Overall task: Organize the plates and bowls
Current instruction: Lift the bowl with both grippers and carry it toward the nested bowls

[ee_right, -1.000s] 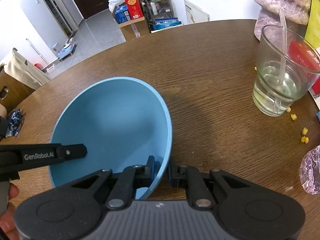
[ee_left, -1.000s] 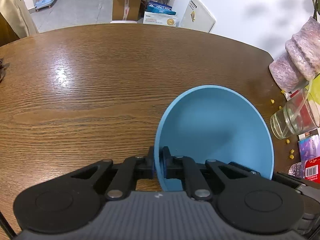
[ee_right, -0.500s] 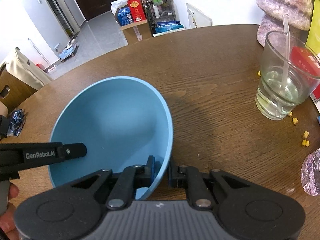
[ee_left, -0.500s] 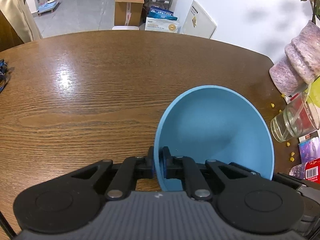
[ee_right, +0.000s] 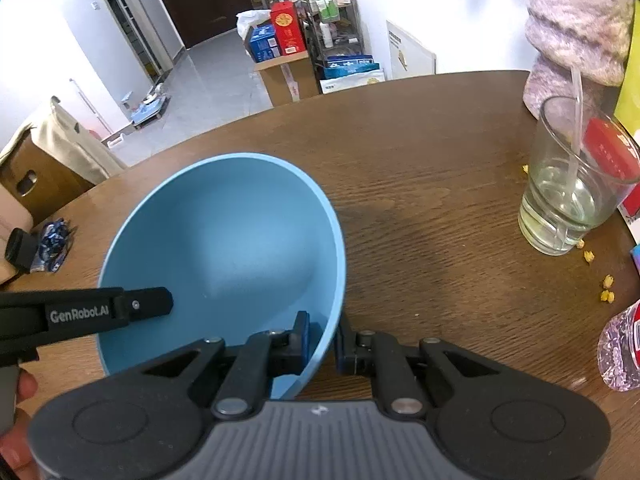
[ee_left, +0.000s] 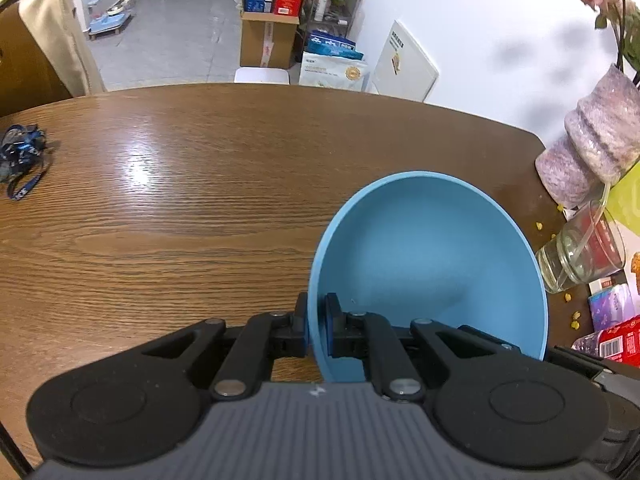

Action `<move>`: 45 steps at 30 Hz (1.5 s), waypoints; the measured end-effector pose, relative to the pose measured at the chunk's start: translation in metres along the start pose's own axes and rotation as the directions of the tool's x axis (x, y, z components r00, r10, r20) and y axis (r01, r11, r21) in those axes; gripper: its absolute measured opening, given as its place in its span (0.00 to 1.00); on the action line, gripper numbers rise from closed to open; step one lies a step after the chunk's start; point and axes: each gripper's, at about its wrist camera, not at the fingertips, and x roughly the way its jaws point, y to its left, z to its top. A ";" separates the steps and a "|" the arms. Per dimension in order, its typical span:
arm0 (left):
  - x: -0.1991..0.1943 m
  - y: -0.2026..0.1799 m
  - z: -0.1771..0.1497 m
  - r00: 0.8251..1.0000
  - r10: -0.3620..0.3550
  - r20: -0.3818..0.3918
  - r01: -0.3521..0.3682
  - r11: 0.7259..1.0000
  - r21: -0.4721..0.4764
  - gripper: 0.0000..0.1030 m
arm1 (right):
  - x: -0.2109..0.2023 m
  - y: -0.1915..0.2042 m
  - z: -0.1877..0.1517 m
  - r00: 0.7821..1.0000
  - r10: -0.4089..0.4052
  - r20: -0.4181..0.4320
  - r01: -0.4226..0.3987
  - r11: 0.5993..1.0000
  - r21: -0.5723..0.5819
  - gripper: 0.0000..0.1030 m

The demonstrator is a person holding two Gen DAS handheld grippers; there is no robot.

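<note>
The big brown wooden table [ee_left: 168,208] fills most of both views. Above it is the blue bowl [ee_left: 432,256] — round, empty, and tipped so you can see inside. Both tools hold it, one on each side.

The left gripper [ee_left: 316,326] is squeezed tight on the bowl's left edge. One finger sits outside the wall and one sits inside, so the bowl spreads out to the right and far side of this tool. The right gripper [ee_right: 322,340] is pinched on the bowl's right edge in the same way — one finger in, one finger out. From this tool the bowl [ee_right: 224,248] lies to the left and far side. The left gripper's black arm shows at the bowl's left side, and a bit of a hand [ee_right: 18,412] holds it.

On the right side of the table stands a pink fuzzy vase [ee_left: 592,148]. Near it is a glass [ee_right: 576,184] with some water and a straw. Tiny yellow crumbs [ee_right: 606,294] lie beside the glass. At the far left lies a blue strap [ee_left: 24,160].
</note>
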 end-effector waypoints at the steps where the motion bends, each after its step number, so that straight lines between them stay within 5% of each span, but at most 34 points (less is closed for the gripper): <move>1: -0.002 0.002 0.000 1.000 0.001 0.003 -0.001 1.000 -0.004 0.08 | -0.002 0.002 0.000 1.000 0.002 0.002 -0.002 1.000 -0.004 0.11; 45: -0.153 0.134 -0.046 0.990 0.084 0.113 -0.068 0.989 -0.135 0.08 | -0.078 0.160 -0.036 0.994 0.100 0.035 -0.093 0.981 -0.170 0.12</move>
